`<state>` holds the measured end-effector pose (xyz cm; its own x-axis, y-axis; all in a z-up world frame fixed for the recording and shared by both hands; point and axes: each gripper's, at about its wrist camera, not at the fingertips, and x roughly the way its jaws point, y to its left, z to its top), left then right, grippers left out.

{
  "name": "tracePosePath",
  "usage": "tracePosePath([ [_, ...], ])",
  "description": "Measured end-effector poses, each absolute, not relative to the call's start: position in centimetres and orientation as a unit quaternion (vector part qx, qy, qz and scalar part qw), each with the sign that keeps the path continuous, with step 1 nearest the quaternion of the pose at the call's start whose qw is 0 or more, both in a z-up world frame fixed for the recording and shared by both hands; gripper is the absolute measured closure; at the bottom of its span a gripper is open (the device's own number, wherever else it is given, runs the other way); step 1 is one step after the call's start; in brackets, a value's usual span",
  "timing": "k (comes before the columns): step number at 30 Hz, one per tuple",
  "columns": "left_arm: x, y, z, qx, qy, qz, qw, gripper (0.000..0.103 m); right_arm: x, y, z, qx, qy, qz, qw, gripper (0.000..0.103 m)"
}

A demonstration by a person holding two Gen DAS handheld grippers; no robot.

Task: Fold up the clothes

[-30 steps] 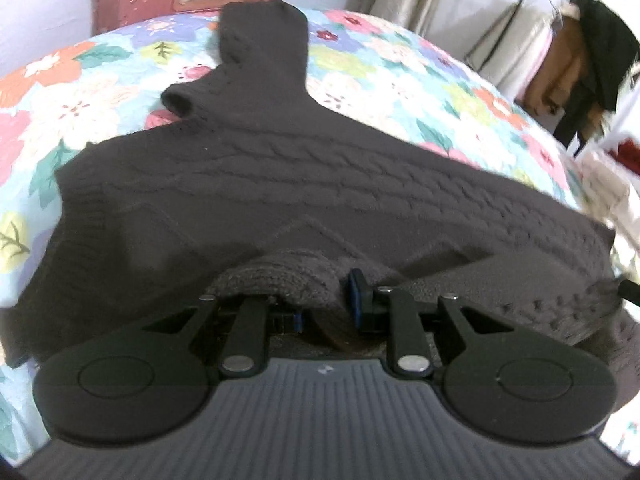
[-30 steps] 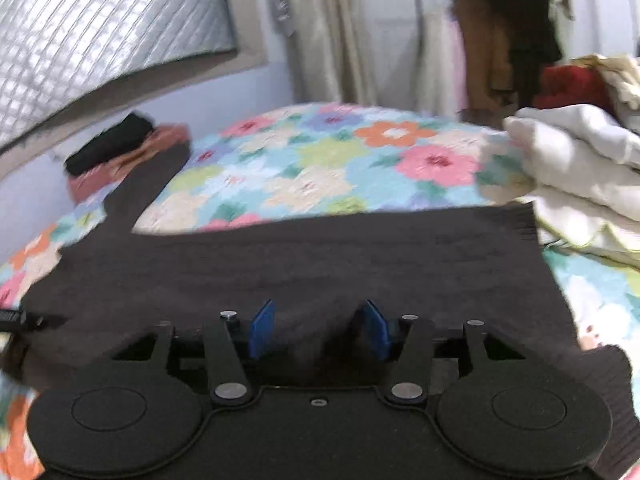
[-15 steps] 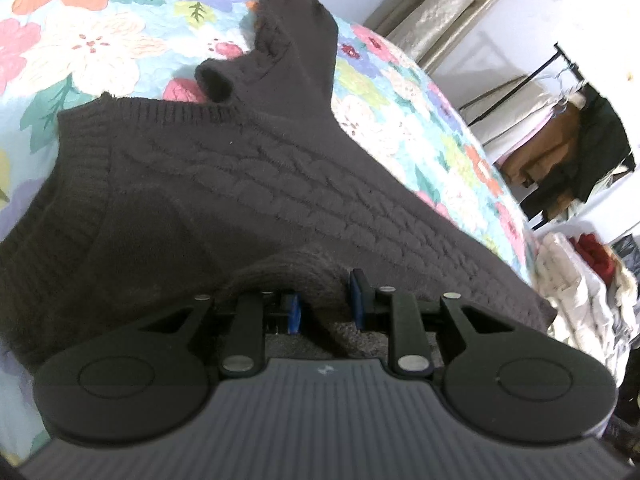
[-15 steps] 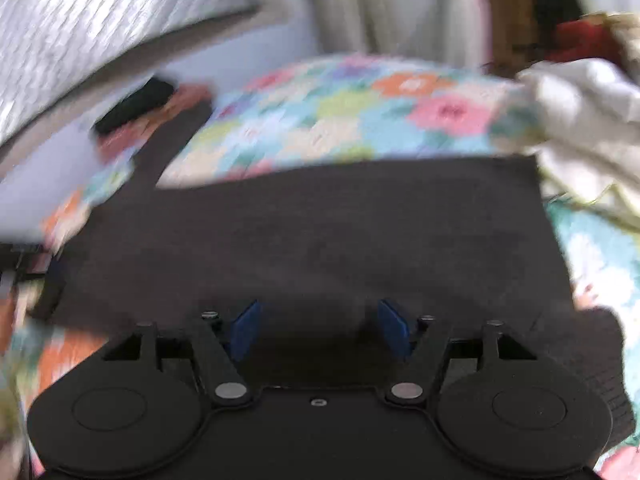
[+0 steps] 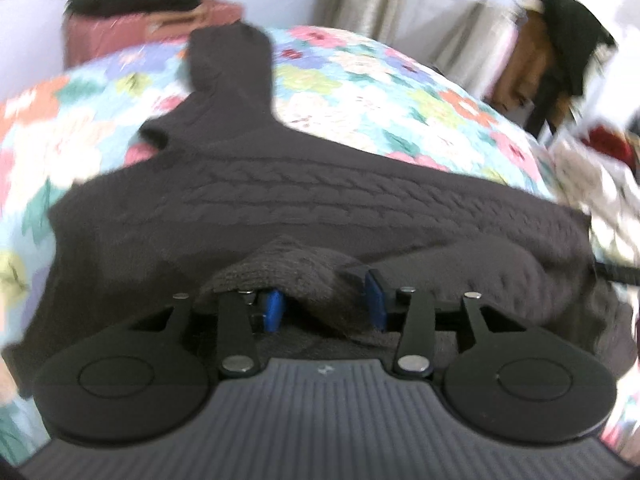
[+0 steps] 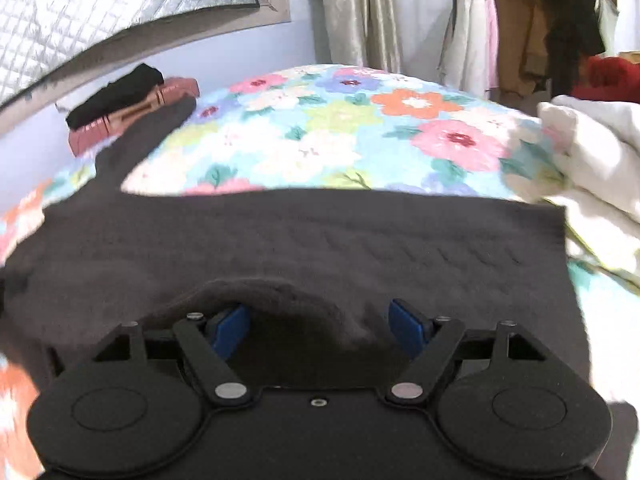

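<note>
A dark brown cable-knit sweater (image 5: 304, 196) lies spread on the floral bedspread (image 5: 400, 96), one sleeve (image 5: 228, 64) stretched toward the far edge. It also fills the right wrist view (image 6: 304, 240). My left gripper (image 5: 326, 306) is open, its blue pads apart, with a bunched fold of knit (image 5: 288, 272) lying loosely between them. My right gripper (image 6: 320, 326) is open wide, a hump of sweater fabric (image 6: 256, 296) draped over its left pad.
A pinkish-red case (image 6: 132, 120) with a folded black garment (image 6: 116, 94) on it stands at the far side of the bed. A pile of white bedding (image 6: 592, 168) lies at the right. Clothes hang on a rack (image 6: 540, 20) behind.
Both grippers have opened wider, releasing their hold on the sweater fabric. The left view has swung back level over the sweater.
</note>
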<state>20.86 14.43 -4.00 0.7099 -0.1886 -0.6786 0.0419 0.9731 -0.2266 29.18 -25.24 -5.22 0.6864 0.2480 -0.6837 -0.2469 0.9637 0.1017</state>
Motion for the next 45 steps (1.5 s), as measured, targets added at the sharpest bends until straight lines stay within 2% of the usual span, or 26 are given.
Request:
tracePosePath([
  [6,19.9,10.9,-4.1,-0.002,0.363,-0.092,0.927,0.037,31.5,-24.3,-7.3,-0.020,0.364,0.118,0.924,0.023],
  [11,20.8,10.1,-4.1,0.024,0.337,-0.088,0.937,0.036,31.2,-26.3,-5.9,0.020,0.346,0.095,0.933,0.023],
  [14,22.2,11.1,-4.9,0.014,0.311,-0.027,0.950,0.036,30.4,-27.9,-5.3,0.060,0.368,0.065,0.926,0.023],
  [22,24.5,15.9,-5.6,-0.075,0.346,0.048,0.934,0.035,24.2,-31.3,-5.9,0.149,0.450,0.060,0.878,0.022],
  [25,24.7,17.0,-5.6,-0.110,0.354,0.042,0.928,0.033,23.5,-32.8,-8.6,0.225,0.494,0.077,0.836,0.022],
  [30,25.6,16.8,-6.8,-0.072,0.369,0.056,0.925,0.031,24.3,-32.9,-9.8,0.271,0.480,0.093,0.829,0.020],
  [32,25.7,16.8,-6.7,-0.070,0.374,0.055,0.923,0.031,24.5,-31.9,-9.9,0.250,0.448,0.090,0.854,0.053],
  [33,25.7,16.9,-6.6,-0.072,0.376,0.054,0.922,0.031,24.6,-31.0,-9.5,0.219,0.434,0.092,0.869,0.080],
  [37,25.1,17.4,-5.7,-0.075,0.385,0.043,0.919,0.029,25.3,-28.4,-5.4,0.110,0.324,0.102,0.934,0.090],
  [38,24.8,17.5,-5.4,-0.073,0.384,0.038,0.920,0.024,25.9,-28.3,-4.5,0.097,0.305,0.102,0.942,0.090],
  [39,24.6,17.6,-5.2,-0.070,0.383,0.036,0.920,0.021,26.9,-28.3,-3.6,0.085,0.294,0.104,0.946,0.091],
  [45,24.2,19.4,-5.5,-0.083,0.389,0.044,0.917,0.020,34.1,-29.2,-1.4,0.045,0.253,0.071,0.964,0.091],
])
